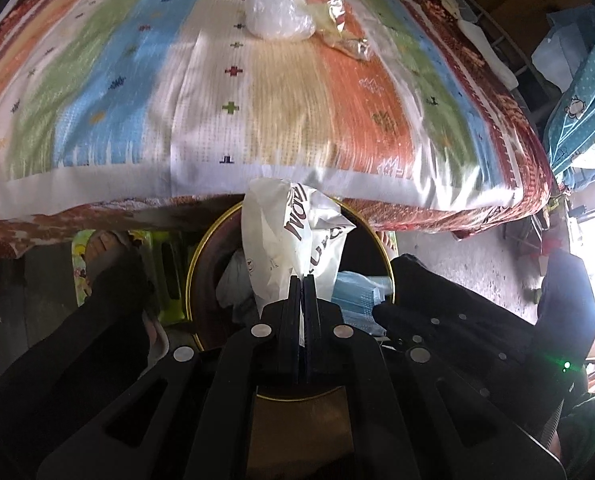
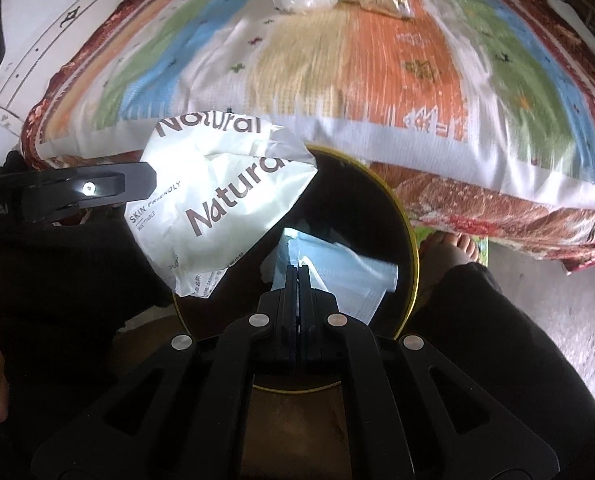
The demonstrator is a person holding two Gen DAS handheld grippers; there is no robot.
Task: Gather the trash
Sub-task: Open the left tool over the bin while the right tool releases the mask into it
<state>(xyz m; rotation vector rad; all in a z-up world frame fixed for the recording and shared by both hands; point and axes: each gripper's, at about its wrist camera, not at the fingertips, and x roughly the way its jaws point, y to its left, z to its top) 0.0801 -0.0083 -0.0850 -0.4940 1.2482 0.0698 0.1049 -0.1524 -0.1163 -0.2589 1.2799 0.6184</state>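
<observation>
Grippers hovered over a round bin (image 2: 411, 248): left gripper (image 1: 302, 280) pinched a white wipes wrapper (image 1: 293, 232), right gripper (image 2: 298, 270) clamped a blue face mask (image 2: 349, 276). Clear plastic bag (image 1: 277, 16) lay on the striped bedspread (image 1: 257, 112).

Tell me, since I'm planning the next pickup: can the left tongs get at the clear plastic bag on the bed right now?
Probably not yet: the left tongs are shut on the white wipes wrapper over the bin. The clear plastic bag lies uncovered, far across the bed.

One bin (image 2: 411, 240), one white wrapper (image 2: 225, 208), one blue mask (image 2: 349, 276), two wrappers on bed: clear (image 1: 277, 16), yellow (image 1: 333, 20).
</observation>
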